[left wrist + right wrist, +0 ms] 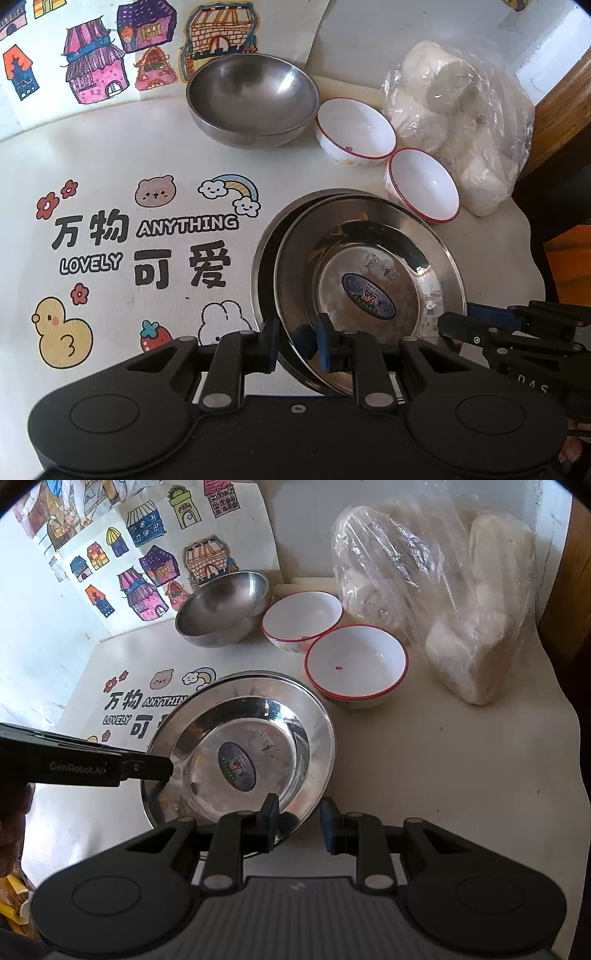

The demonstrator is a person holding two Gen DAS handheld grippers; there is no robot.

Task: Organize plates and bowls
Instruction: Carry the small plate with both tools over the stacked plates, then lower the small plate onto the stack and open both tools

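A steel plate with a blue sticker (369, 258) (243, 738) lies on top of a second steel plate (264, 254) on the white table. My left gripper (297, 341) straddles the top plate's near rim, its blue pads on either side with a gap showing. It shows in the right wrist view as a black finger (147, 768) at the plate's left rim. My right gripper (299, 823) straddles the plate's near right rim, jaws apart; it shows in the left wrist view (465, 332). A steel bowl (253, 98) (223, 607) and two red-rimmed white bowls (354, 127) (423, 184) (303, 618) (356, 662) stand behind.
A clear plastic bag of white buns (454, 122) (439, 590) lies at the back right. Coloured house drawings (96, 62) (147, 565) lean at the back. The table's cartoon print (144, 240) is on the left; the table edge (576, 738) runs along the right.
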